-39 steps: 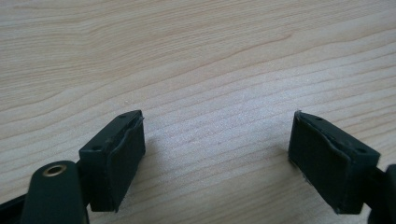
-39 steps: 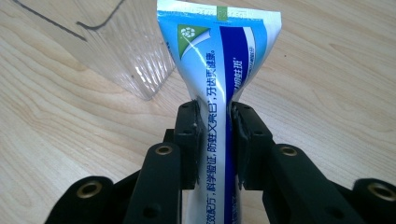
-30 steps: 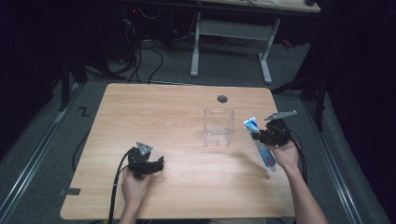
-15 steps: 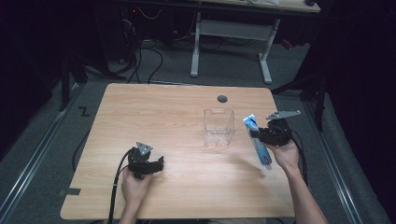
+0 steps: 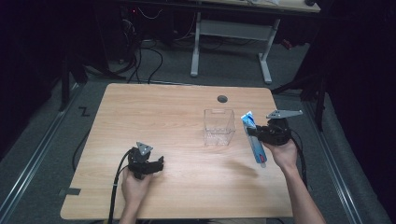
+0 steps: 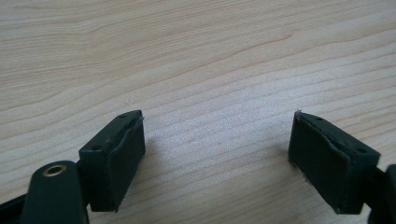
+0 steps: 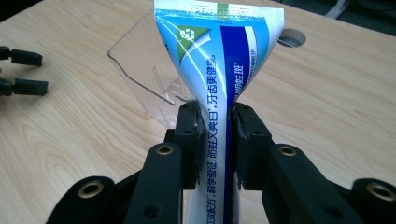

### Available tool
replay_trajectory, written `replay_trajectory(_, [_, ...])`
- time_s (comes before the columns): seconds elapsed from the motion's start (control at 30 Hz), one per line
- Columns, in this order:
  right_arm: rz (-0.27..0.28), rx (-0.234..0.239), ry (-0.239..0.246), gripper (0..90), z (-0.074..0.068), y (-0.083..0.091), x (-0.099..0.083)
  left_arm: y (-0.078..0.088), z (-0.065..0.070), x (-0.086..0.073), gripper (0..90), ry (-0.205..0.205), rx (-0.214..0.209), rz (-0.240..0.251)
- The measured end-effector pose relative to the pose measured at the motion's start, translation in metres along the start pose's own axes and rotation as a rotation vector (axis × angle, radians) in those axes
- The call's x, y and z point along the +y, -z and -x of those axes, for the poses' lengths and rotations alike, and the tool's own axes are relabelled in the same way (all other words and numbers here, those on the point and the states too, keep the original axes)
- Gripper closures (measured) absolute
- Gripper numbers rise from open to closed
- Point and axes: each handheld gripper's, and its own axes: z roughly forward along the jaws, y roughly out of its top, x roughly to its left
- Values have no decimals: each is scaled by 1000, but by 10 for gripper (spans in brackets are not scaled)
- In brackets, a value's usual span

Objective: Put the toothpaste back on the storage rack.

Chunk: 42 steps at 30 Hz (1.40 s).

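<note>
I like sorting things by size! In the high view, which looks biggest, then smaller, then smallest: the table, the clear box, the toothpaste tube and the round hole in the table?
1. table
2. clear box
3. toothpaste tube, longer than the box but thinner, so that's close
4. round hole

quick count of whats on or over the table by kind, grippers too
Grippers: 2, the left gripper open over bare wood, the right gripper shut on the tube
Toothpaste tube: 1
Clear plastic box: 1
Total: 4
</note>
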Motion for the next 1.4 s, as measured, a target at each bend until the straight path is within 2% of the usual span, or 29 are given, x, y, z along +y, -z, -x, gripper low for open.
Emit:
replay_trajectory(0.33, [33, 52, 31, 741, -12, -2, 13, 0, 0, 0, 190, 0, 1, 0])
replay_trajectory(0.47, [51, 68, 27, 742, -15, -1, 17, 0, 0, 0, 189, 0, 1, 0])
replay_trajectory(0.67, [61, 76, 37, 742, -20, -3, 24, 0, 0, 0, 189, 1, 1, 1])
replay_trajectory(0.77, [99, 105, 36, 742, -24, -3, 29, 0, 0, 0, 189, -1, 0, 1])
replay_trajectory(0.93, [126, 136, 47, 741, -32, -5, 42, 0, 0, 0, 187, -3, -2, 0])
replay_trajectory(1.13, [139, 136, 55, 741, -37, -10, 54, 0, 0, 0, 186, -3, -3, 0])
replay_trajectory(1.4, [164, 141, 33, 742, -33, -14, 67, 0, 0, 0, 185, -3, -4, 0])
